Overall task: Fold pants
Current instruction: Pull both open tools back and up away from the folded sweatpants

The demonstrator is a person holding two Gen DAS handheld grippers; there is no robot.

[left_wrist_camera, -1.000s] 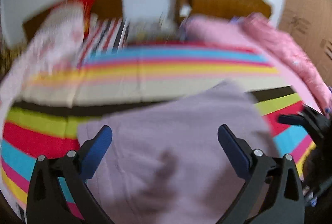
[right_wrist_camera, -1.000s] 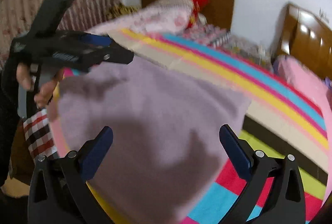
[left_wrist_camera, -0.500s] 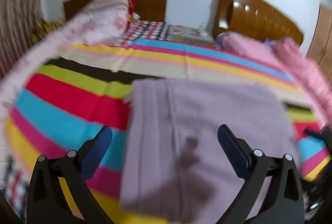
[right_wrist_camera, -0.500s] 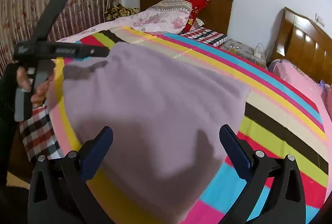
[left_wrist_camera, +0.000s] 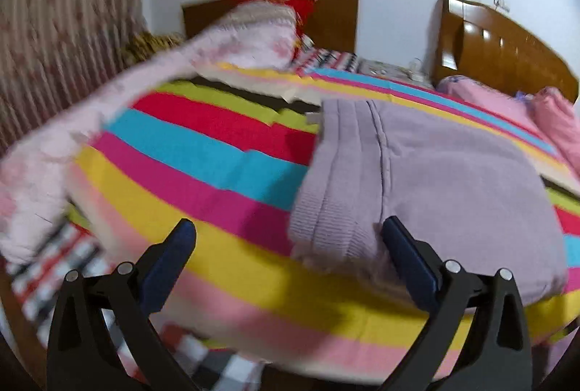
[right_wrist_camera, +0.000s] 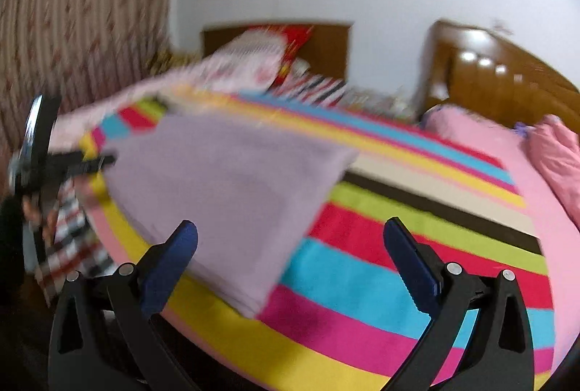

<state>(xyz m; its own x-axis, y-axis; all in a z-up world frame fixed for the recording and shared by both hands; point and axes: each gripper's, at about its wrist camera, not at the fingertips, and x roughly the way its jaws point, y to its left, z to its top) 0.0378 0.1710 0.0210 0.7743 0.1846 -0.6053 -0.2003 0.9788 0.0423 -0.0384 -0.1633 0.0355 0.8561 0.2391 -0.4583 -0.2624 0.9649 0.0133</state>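
Right view smeared; pillows [right_wrist_camera: 253,64] blurred; left tongs [right_wrist_camera: 65,162] partly cut off.

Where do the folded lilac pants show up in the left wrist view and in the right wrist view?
Left wrist view: pants lie right of centre on the striped bedspread, their near edge by the right finger.
Right wrist view: pants lie left of centre, above the left finger.
Shared landmark: the red pillow against the far headboard.

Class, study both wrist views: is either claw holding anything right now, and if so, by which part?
Nothing is held. The left claw and right claw are both open, and the folded lilac pants lie free on the striped bedspread.
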